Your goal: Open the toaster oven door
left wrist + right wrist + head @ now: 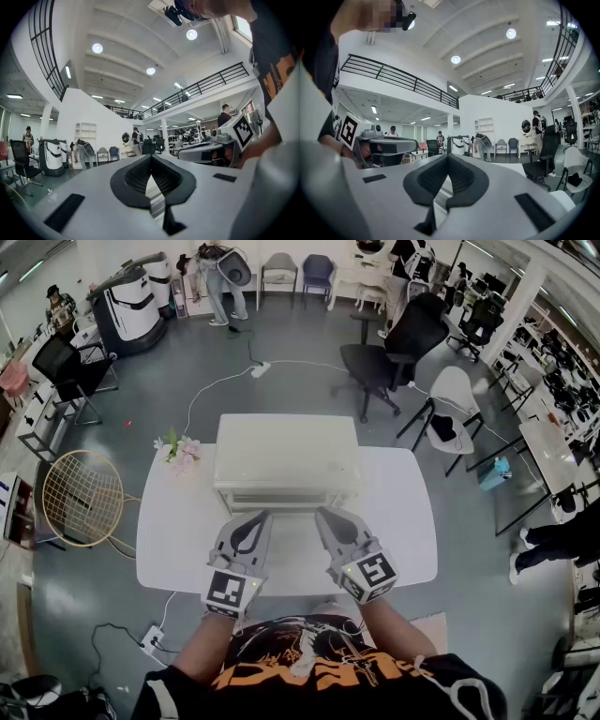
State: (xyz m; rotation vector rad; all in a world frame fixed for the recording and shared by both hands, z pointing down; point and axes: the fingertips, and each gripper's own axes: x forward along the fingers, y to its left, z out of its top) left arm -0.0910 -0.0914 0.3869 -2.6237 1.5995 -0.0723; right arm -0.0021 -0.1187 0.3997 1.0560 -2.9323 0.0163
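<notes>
The toaster oven (286, 451) sits on the white table (178, 540), toward the table's far edge, at 12 o'clock from the person, with its door (281, 497) facing them as a narrow band below the flat white top. The door looks closed, so the opening is judged not yet begun. From this steep angle no handle can be made out along that band. A good move would first find the handle or the top lip of the door. Then 1 gripper should part its jaws, take the handle square on and draw it toward 6 o'clock and downward along the hinge arc, not straight out. A straight pull risks dragging the light oven across the table, so the other gripper could steady its top. The left gripper (261, 519) lies at 7 o'clock of the oven and the right gripper (324, 516) at 5 o'clock. Both are low over the table, just short of the door, and their noses converge toward 12 o'clock. Each gripper's own view shows its jaws pressed together at the tips with nothing between them. The forearms run back to 6 o'clock, the marker cubes nearest the body. A small bunch of flowers (180, 454) stands at 9 o'clock of the oven.
</notes>
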